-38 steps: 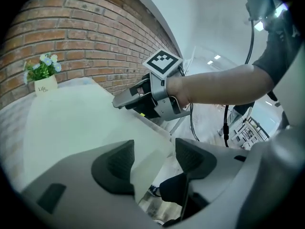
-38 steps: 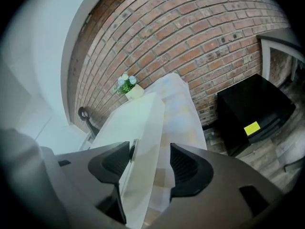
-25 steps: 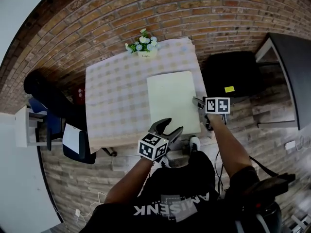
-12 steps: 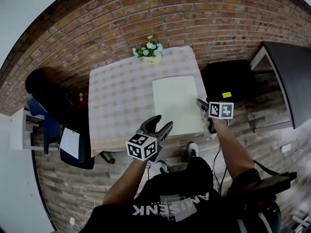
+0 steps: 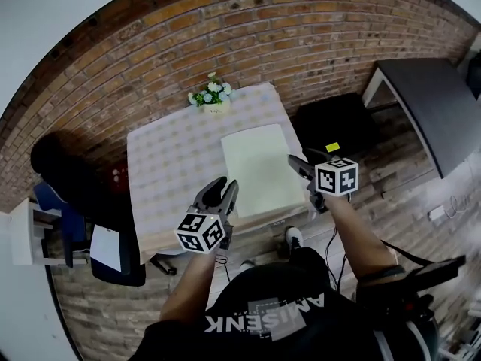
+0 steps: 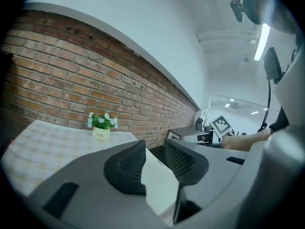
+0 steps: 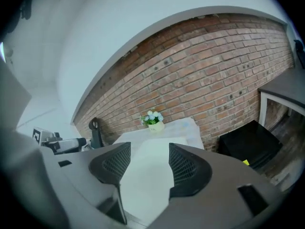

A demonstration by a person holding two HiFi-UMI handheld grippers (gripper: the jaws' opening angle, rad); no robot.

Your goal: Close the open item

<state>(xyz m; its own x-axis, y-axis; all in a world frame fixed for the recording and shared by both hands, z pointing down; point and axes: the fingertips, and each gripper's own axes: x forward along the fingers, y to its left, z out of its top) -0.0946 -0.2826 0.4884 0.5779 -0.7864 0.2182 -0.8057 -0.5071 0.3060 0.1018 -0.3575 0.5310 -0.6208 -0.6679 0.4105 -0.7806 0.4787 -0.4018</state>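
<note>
My left gripper (image 5: 223, 187), jaws just narrowing on nothing, and open empty right gripper (image 5: 295, 162) hover at the table's (image 5: 161, 164) near edge, by the pale flat item (image 5: 255, 168).

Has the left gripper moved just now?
Yes: the left gripper shifted left, from the pale flat item's near edge to its left side; its jaws have just been closing on nothing.

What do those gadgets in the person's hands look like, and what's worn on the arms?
The left gripper and right gripper match: grey plastic, two curved jaws with dark mesh pads, a white cube of black square markers on each. The left's jaws have just been closing with nothing between them. The black T-shirt has short sleeves.
</note>
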